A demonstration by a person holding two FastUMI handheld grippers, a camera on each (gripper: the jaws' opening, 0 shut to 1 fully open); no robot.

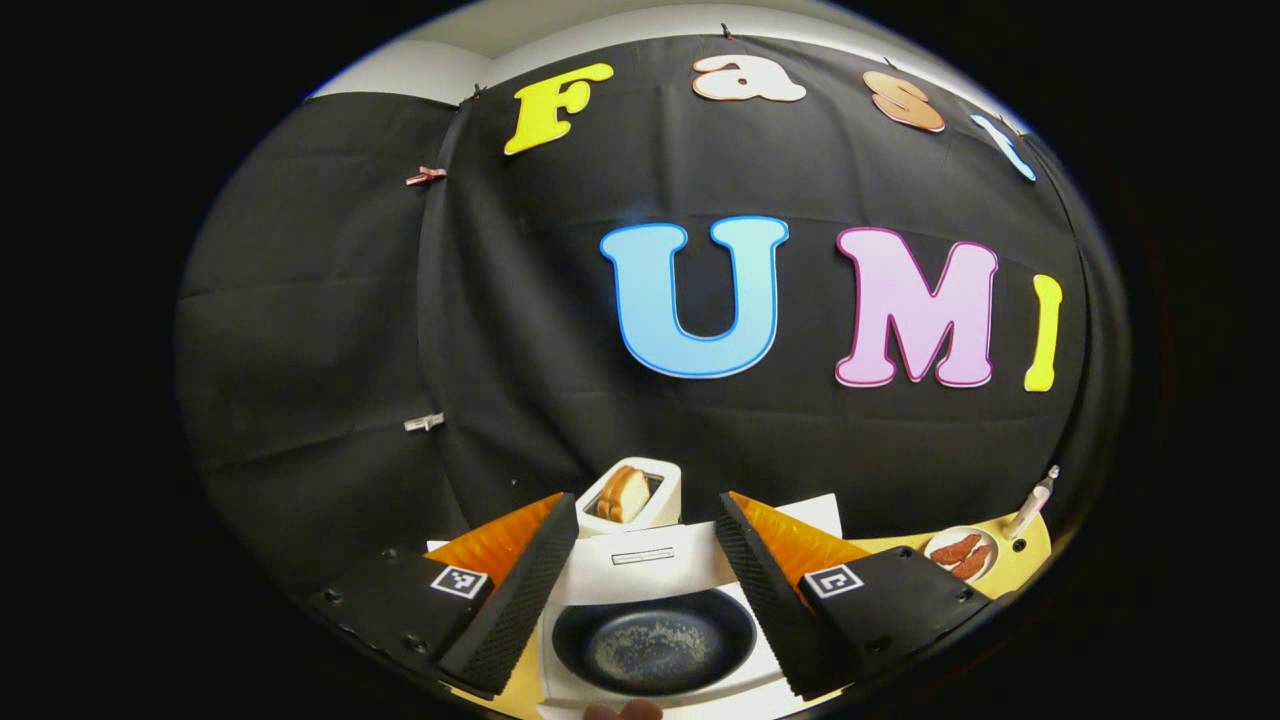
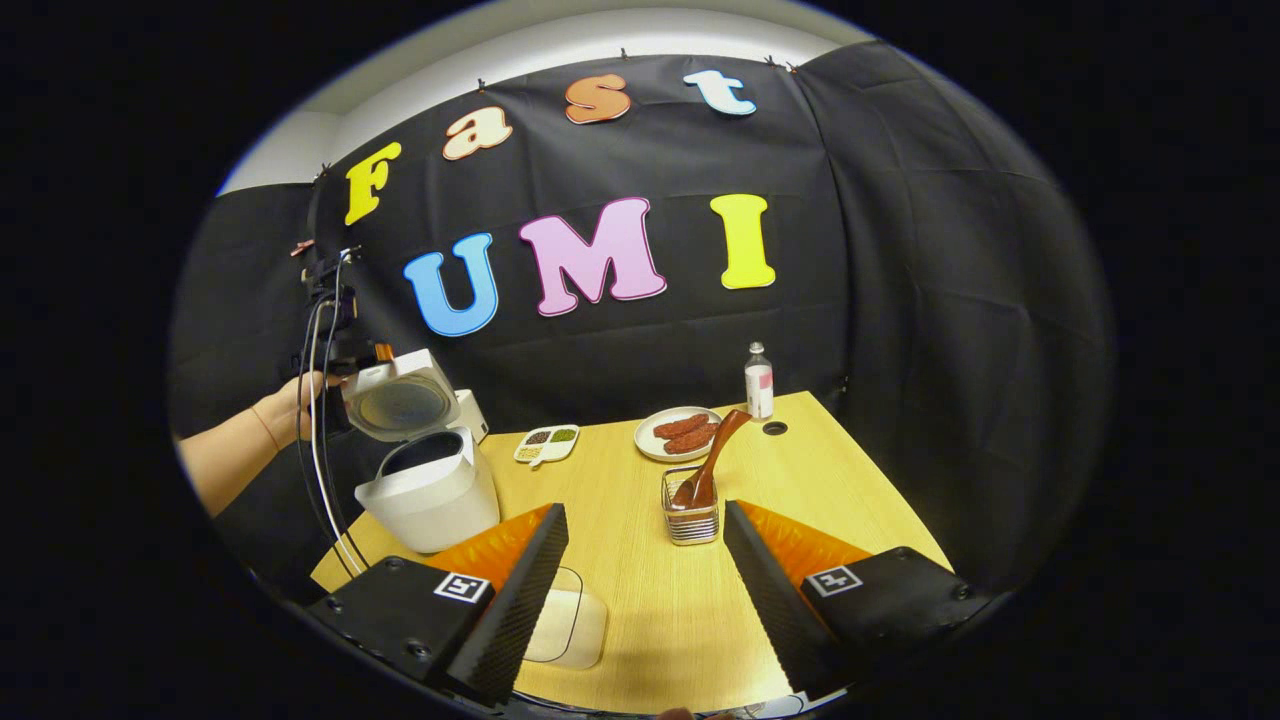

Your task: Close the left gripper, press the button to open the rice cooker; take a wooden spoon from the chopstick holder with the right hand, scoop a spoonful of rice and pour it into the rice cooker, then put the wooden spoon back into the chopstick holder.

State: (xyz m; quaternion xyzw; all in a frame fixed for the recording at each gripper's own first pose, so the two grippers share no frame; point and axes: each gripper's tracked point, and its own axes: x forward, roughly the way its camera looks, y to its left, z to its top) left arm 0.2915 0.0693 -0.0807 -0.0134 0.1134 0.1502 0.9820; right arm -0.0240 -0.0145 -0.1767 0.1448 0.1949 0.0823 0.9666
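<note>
**Above the open cooker, spoon not yet taken**

Over the rice cooker [image 1: 655, 640] I am holding the left gripper [image 1: 648, 590], its jaws released above the dark inner pot. My right gripper [image 2: 645, 590], jaws likewise spread and empty, is facing the wooden spoon [image 2: 712, 455] leaning in the chopstick holder [image 2: 691, 520] mid-bench. I judge a careless grab could tip that light holder. Bare bench [image 2: 640, 600] is lying between jaws and holder; the plate [image 2: 680, 433] is sitting just behind.

Wooden spoon [image 2: 708, 460] stands in the chopstick holder [image 2: 691, 520], plate [image 2: 680, 435] behind, rice cooker [image 2: 428, 480] seemingly left.
</note>
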